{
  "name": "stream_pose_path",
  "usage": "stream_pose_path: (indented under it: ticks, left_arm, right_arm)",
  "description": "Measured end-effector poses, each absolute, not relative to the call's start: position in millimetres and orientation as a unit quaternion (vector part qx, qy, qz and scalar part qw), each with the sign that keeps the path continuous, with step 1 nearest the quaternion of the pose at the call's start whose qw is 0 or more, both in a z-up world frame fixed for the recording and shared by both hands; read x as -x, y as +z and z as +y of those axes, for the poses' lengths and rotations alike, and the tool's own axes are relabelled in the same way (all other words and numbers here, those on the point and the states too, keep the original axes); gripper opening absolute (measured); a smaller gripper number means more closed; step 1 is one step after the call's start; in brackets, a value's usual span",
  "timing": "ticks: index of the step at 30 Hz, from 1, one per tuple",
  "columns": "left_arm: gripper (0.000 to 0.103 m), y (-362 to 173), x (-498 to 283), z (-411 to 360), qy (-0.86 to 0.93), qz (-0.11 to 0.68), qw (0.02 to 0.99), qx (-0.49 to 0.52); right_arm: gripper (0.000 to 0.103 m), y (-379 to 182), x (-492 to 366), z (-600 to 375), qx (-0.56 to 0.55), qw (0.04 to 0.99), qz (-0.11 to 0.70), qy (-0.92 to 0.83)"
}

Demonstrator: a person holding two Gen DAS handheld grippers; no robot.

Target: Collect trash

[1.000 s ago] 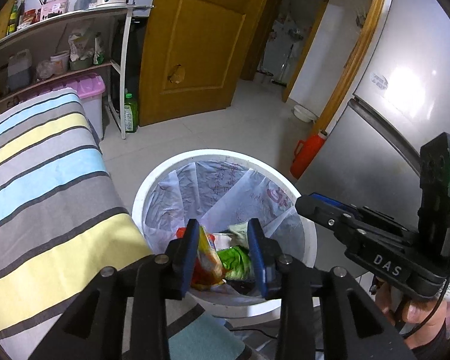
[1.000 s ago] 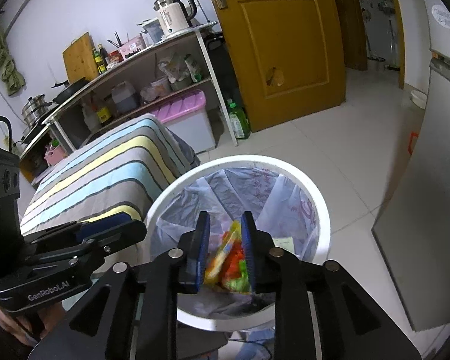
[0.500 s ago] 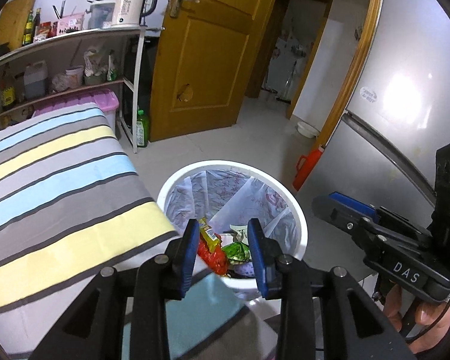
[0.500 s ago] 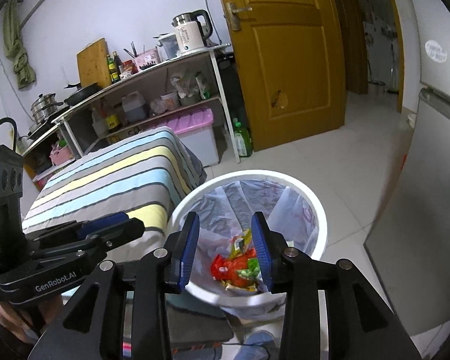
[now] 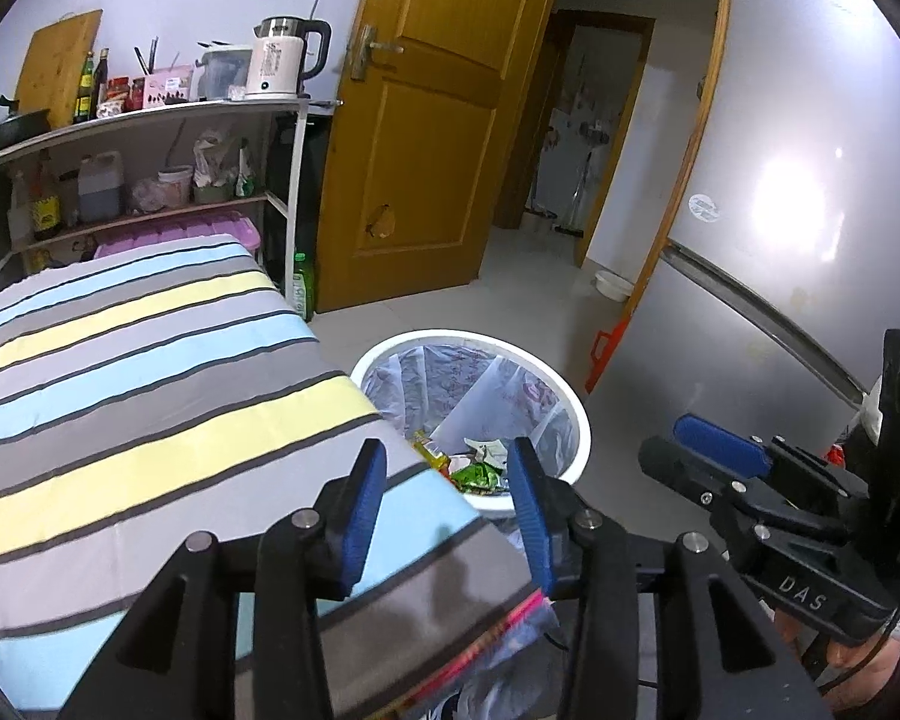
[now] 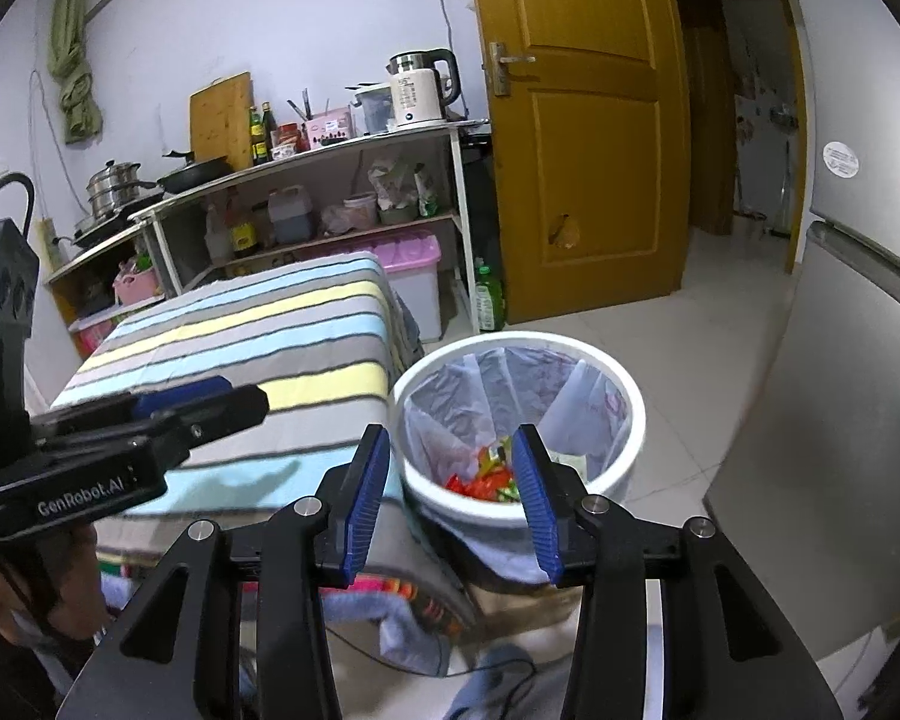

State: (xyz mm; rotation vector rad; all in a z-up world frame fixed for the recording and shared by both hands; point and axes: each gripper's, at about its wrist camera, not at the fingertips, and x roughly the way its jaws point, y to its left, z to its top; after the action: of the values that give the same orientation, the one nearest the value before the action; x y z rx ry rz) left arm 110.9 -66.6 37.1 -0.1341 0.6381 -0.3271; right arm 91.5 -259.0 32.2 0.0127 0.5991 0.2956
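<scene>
A white trash bin (image 5: pixel 573 414) with a clear liner stands on the floor beside the striped table; it also shows in the right wrist view (image 6: pixel 627 414). Colourful snack wrappers (image 5: pixel 477 471) lie inside it, and they show in the right wrist view (image 6: pixel 486 483) too. My left gripper (image 5: pixel 447 510) is open and empty, above the table's corner, short of the bin. My right gripper (image 6: pixel 450 498) is open and empty, held above and in front of the bin. Each gripper shows in the other's view, the right one (image 5: pixel 720 450) and the left one (image 6: pixel 210 396).
A table with a striped cloth (image 5: pixel 120 372) fills the left. A silver fridge (image 5: pixel 780 240) stands close on the right. Behind are a shelf rack (image 6: pixel 330 192) with a kettle and bottles, a wooden door (image 6: pixel 576 150), and an orange container (image 5: pixel 606 348) on the floor.
Both grippers have pulled up and back from the bin. The right gripper opened and let go of its wrapper, which now lies in the bin. The left stayed open.
</scene>
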Motion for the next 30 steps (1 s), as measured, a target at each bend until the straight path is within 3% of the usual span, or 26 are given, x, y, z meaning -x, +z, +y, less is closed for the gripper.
stream_pose_path:
  ticks: [30]
  left_arm:
    - [0.045,25.1,-51.4,-52.3,-0.121,0.299,0.945,0.059]
  right_arm:
    - [0.044,16.3,-40.7,-249.6,0.017,0.944,0.295,0.145]
